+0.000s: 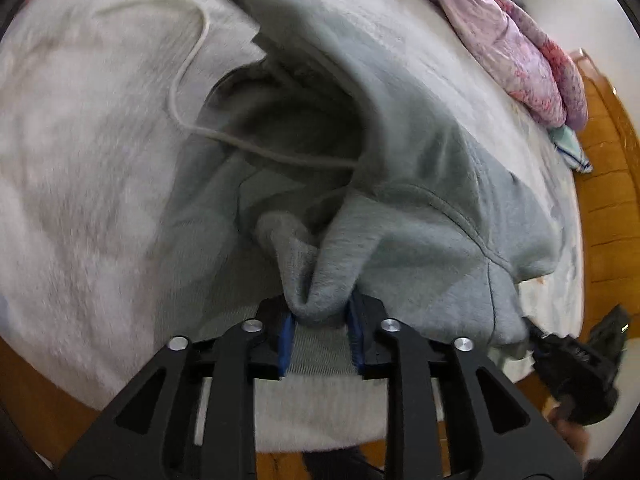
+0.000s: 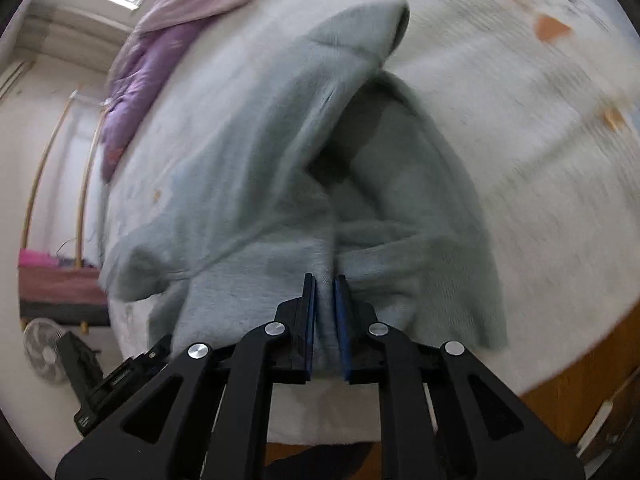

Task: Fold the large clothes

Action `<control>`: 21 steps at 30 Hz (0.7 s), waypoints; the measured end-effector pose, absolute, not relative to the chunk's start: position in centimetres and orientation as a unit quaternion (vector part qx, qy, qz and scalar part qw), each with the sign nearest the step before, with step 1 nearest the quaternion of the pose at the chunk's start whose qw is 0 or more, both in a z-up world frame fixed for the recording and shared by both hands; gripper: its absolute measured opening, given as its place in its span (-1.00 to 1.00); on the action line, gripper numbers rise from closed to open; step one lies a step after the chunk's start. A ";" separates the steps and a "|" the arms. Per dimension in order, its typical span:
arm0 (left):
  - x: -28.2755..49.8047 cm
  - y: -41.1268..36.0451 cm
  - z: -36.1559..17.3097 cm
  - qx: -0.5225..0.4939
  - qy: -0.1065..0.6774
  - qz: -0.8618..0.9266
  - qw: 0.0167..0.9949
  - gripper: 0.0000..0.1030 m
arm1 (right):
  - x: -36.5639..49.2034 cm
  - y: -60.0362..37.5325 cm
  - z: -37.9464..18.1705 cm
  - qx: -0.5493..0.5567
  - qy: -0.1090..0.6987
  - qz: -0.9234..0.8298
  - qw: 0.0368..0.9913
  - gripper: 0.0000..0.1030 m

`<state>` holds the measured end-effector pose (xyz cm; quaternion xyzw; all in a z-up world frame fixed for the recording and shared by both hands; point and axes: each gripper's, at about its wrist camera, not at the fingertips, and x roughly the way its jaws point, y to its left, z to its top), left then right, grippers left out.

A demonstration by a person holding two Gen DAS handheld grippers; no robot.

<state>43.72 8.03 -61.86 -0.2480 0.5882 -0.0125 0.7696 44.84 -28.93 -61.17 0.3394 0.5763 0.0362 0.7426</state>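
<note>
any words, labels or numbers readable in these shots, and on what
None can be read.
The grey hoodie shows no print or tag.
The other gripper's body at the edge of the right wrist view carries a small label, too blurred to read.
The white bedspread has only orange patterned marks, not letters.

Hoodie [image 1: 400, 184] on bed [image 1: 80, 160], centre; its drawstring [image 1: 188, 80] loops toward 10 o'clock; left gripper [image 1: 320, 320] grips its edge at 6 o'clock; right gripper [image 1: 576, 364] at 4 o'clock; quilt [image 1: 512, 40] behind, at 1 o'clock, on the bed; fan [image 2: 44, 356] at 8 o'clock in the right wrist view
</note>
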 end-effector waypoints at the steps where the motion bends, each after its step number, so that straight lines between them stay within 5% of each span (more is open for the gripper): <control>1: 43.5 8.5 -61.6 -0.252 0.586 -0.010 0.770 0.02 | 44.6 -29.2 -60.9 0.345 0.569 0.033 0.745 -0.74; 2: 43.3 9.2 -61.0 -0.257 0.575 0.000 0.777 0.34 | 44.5 -29.6 -60.4 0.353 0.560 0.030 0.749 -0.70; 6: 43.5 12.1 -59.0 -0.306 0.535 0.019 0.787 0.51 | 45.1 -32.4 -58.8 0.413 0.509 -0.006 0.755 0.15; 13: 49.2 13.6 -59.6 -0.350 0.502 0.046 0.789 0.59 | 52.4 -35.4 -62.5 0.485 0.500 -0.002 0.717 0.14; 14: 50.2 13.6 -60.3 -0.348 0.510 0.052 0.785 0.59 | 53.2 -35.5 -63.5 0.495 0.508 -0.006 0.705 0.08; 15: 51.1 13.4 -60.6 -0.348 0.519 0.057 0.779 0.56 | 53.3 -35.9 -63.7 0.503 0.499 -0.004 0.705 -0.27; 16: 51.8 13.3 -60.8 -0.355 0.520 0.057 0.775 0.35 | 53.6 -36.1 -63.3 0.509 0.482 0.003 0.713 -0.64; 17: 52.4 13.3 -60.3 -0.344 0.519 0.062 0.780 -0.25 | 54.0 -36.1 -62.7 0.504 0.475 0.008 0.721 -0.78; 19: 53.1 13.2 -59.4 -0.330 0.524 0.046 0.784 -0.76 | 54.4 -35.9 -60.6 0.488 0.467 0.034 0.736 -0.83; 21: 52.5 13.7 -57.8 -0.335 0.517 0.037 0.787 -0.77 | 54.3 -35.3 -58.1 0.465 0.467 0.056 0.750 -0.84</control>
